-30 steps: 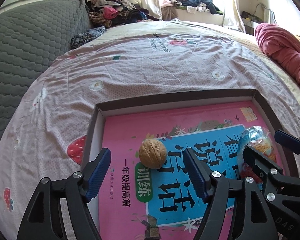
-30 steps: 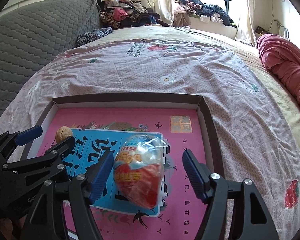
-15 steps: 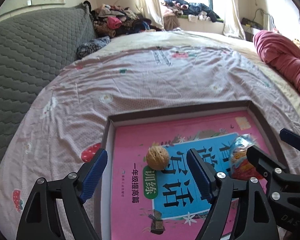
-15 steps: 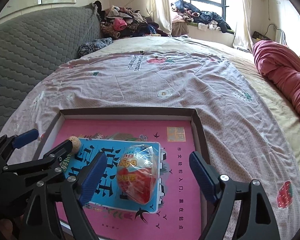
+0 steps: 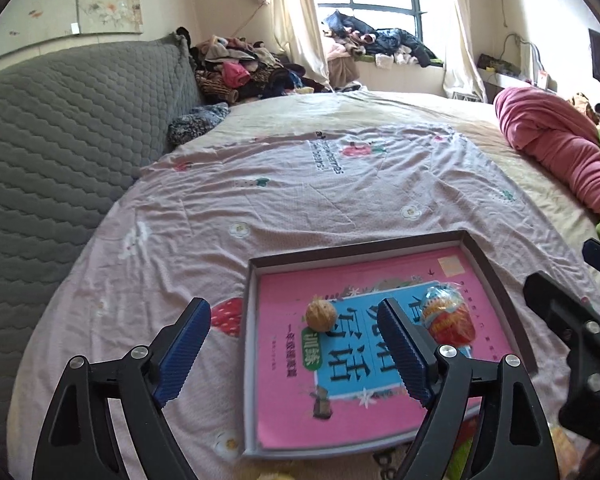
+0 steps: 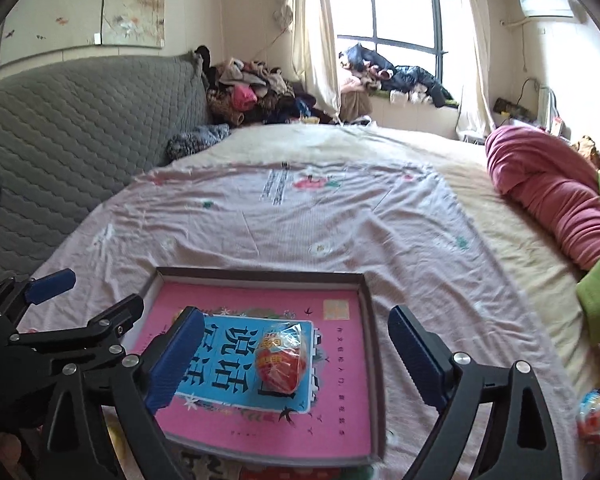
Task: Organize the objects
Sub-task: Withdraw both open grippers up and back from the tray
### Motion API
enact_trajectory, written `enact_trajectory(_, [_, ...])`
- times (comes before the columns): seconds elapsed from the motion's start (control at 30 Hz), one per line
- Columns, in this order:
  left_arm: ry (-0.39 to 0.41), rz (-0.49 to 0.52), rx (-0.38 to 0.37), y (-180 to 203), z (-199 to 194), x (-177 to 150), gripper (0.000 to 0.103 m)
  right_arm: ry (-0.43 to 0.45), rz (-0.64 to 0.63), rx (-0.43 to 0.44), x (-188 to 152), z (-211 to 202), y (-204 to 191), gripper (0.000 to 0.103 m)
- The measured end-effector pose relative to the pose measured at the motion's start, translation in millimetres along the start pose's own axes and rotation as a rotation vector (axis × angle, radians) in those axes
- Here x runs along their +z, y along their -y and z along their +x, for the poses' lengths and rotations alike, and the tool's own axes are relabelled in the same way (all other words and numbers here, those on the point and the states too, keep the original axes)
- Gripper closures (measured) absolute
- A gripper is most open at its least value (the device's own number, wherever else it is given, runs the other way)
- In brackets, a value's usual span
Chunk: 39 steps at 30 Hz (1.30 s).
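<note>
Left wrist view: the walnut (image 5: 321, 313) and wrapped egg (image 5: 446, 312) are left on the pink book (image 5: 284, 364) inside the tray (image 5: 496, 276), apparently gathered there; the left gripper (image 5: 292, 354) and right gripper (image 6: 290, 354) are opening, nothing pinched.

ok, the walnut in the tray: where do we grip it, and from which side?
Grip the walnut across its round middle, coming from above: it sits loose on the flat pink book, clear of the tray wall and the wrapped egg. The left gripper, jaws opening and empty, is nearest.
</note>
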<state>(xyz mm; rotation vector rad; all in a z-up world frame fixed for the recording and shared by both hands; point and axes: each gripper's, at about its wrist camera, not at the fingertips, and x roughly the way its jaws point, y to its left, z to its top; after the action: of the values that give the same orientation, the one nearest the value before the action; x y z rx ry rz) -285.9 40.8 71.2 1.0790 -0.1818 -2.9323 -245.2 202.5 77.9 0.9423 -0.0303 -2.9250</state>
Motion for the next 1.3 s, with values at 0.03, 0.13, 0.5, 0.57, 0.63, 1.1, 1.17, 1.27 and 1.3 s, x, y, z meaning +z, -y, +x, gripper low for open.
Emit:
enact_trajectory(0.03, [0.004,-0.012,-0.005,-2.7,-8.9,-0.9,0.017,0.002,-0.002,0.003,0.4,-10.9,0.3,0.009])
enact_trajectory(0.13, [0.045,-0.035,-0.026,-9.9,-36.5,-0.4,0.016,-0.002,0.006,-0.007,-3.5,-30.9,3.6,0.006])
enact_trajectory(0.5, [0.087,-0.041,-0.038,-21.0,-49.3,-3.1,0.011,-0.086,-0.025,-0.091,-34.6,-63.3,8.6,0.005])
enact_trajectory(0.57, [0.077,-0.048,-0.033,-24.6,-47.1,-8.6,0.011,-0.092,-0.035,-0.095,-36.9,-63.3,5.8,0.005])
enact_trajectory(0.63, [0.065,-0.051,-0.028,-28.1,-46.4,-12.1,0.011,-0.093,-0.054,-0.103,-38.1,-65.0,1.5,0.005])
enact_trajectory(1.1, [0.048,-0.047,0.006,-49.7,-101.9,-41.5,0.010,-0.098,-0.076,-0.092,-49.0,-108.6,-19.4,0.005])
enact_trajectory(1.17, [0.050,-0.045,0.001,-49.8,-114.4,-50.0,0.010,-0.097,-0.085,-0.093,-52.9,-119.2,-21.1,0.005])
enact_trajectory(1.27, [0.043,-0.037,0.001,-48.4,-128.4,-59.2,0.010,-0.097,-0.089,-0.100,-59.6,-134.4,-20.4,0.005])
enact_trajectory(1.3, [0.044,-0.036,0.000,-47.2,-133.5,-62.7,0.010,-0.100,-0.086,-0.100,-62.9,-139.3,-19.1,0.005])
